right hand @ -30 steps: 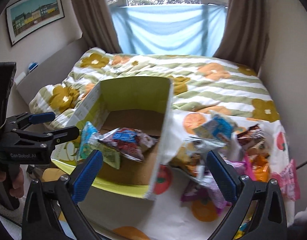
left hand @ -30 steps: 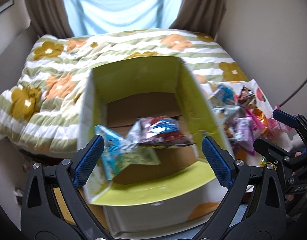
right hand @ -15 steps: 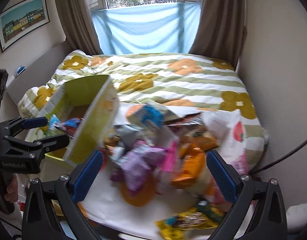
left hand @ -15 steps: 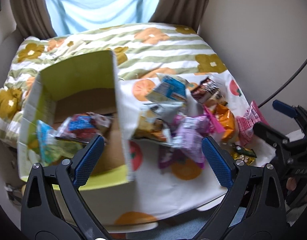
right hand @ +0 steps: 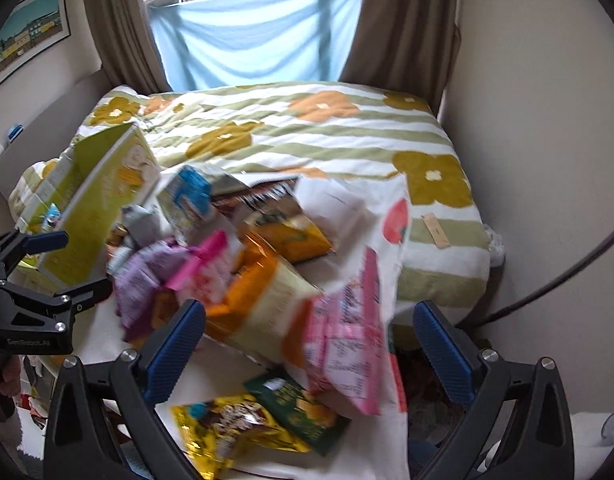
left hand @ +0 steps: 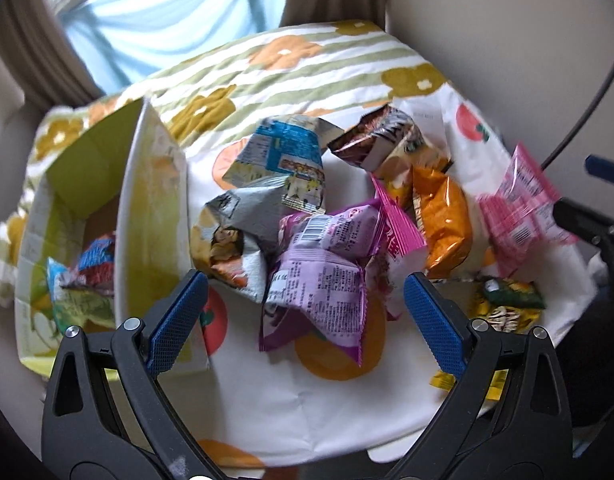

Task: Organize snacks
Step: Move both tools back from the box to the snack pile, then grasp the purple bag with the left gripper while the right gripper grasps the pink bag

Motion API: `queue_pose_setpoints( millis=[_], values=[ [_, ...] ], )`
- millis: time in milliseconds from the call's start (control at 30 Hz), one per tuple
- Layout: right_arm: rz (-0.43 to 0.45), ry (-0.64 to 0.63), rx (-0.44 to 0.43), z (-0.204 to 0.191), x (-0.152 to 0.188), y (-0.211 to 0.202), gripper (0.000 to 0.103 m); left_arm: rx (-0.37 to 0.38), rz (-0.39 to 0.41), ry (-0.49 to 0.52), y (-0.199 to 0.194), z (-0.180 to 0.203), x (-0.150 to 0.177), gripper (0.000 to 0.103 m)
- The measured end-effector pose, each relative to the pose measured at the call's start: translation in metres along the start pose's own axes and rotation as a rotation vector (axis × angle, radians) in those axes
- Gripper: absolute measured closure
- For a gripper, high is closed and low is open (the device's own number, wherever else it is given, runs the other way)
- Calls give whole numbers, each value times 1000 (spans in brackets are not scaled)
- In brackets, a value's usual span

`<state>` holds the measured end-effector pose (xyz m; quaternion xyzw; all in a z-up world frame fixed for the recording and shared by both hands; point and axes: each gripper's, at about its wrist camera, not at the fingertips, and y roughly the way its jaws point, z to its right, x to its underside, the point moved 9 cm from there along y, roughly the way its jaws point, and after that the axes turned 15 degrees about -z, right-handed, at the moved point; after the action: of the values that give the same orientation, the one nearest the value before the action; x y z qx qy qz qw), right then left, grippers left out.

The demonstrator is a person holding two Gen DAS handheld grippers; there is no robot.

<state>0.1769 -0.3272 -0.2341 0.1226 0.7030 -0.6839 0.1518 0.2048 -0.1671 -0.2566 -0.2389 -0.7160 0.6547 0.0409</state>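
Observation:
A pile of snack packets lies on a white sheet printed with oranges [left hand: 307, 400]. A purple packet [left hand: 323, 276] is nearest my left gripper [left hand: 305, 312], which is open and empty above it. A yellow-green cardboard box [left hand: 147, 216] stands at the left and holds a red-blue packet [left hand: 99, 260] and a light-blue packet [left hand: 67, 296]. My right gripper [right hand: 309, 344] is open and empty above a pink packet [right hand: 347, 344] and an orange packet [right hand: 251, 304]. The box also shows in the right wrist view [right hand: 103, 200].
A yellow packet [right hand: 227, 436] and a dark green packet [right hand: 299, 412] lie near the sheet's front edge. The flowered bedspread [right hand: 307, 128] stretches behind the pile to the curtained window. A wall and a black cable [right hand: 567, 272] run along the right.
Both grippers have swung right from over the box to over the snack pile. The box now sits at the left of both views. Both grippers stay open.

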Motion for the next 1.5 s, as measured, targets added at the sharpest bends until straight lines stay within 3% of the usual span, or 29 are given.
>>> queue_pose_setpoints(
  millis=[200, 367, 533, 733, 1200, 1500],
  values=[
    [-33, 36, 1, 16, 14, 24, 0, -71, -23, 110, 32, 18, -5, 6],
    [-59, 57, 18, 22, 18, 38, 0, -110, -44, 209, 55, 30, -8, 12],
    [-77, 50, 42, 20, 19, 48, 0, -96, -82, 237, 72, 27, -11, 27],
    [-98, 62, 78, 19, 15, 57, 0, -65, -124, 253, 90, 21, -10, 28],
    [-159, 51, 112, 10, 13, 84, 26, -32, -119, 297, 94, 19, -7, 41],
    [-170, 50, 117, 16, 11, 94, 28, -23, -120, 298, 89, 17, -3, 43]
  ],
)
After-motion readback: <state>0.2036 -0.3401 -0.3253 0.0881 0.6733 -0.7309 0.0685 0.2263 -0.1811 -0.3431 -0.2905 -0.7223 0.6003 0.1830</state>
